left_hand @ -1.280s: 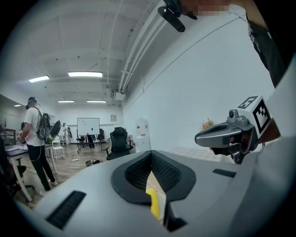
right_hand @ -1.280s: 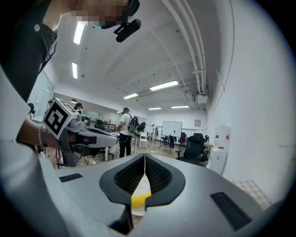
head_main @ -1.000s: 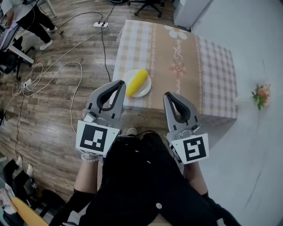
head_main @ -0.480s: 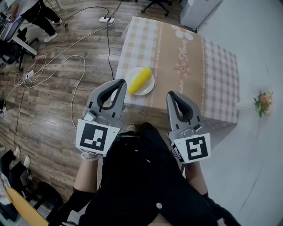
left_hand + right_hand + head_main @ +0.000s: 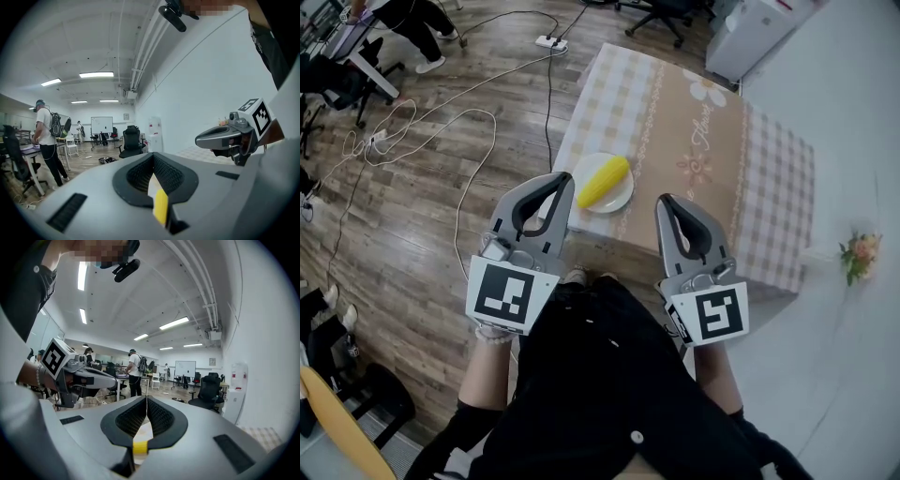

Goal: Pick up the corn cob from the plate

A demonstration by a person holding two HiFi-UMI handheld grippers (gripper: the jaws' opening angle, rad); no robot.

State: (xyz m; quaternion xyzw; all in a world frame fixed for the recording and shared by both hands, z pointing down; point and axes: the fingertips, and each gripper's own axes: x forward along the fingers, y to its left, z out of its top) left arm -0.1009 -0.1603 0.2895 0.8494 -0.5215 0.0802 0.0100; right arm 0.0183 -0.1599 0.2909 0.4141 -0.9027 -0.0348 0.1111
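Checked table [image 5: 717,183] holds the plate [image 5: 615,200] with the corn cob [image 5: 603,181].

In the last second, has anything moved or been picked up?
Only the head view swung: the table, plate and corn cob sit slightly further right in it. Nothing was gripped or released. Left gripper and right gripper stay short of the table, jaws shut and empty; corn cob stays on the plate.

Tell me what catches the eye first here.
The yellow corn cob lies on a white plate at the near edge of the checked-cloth table. Nearer the person, the left gripper and right gripper are held side by side, both shut and empty, short of the plate.
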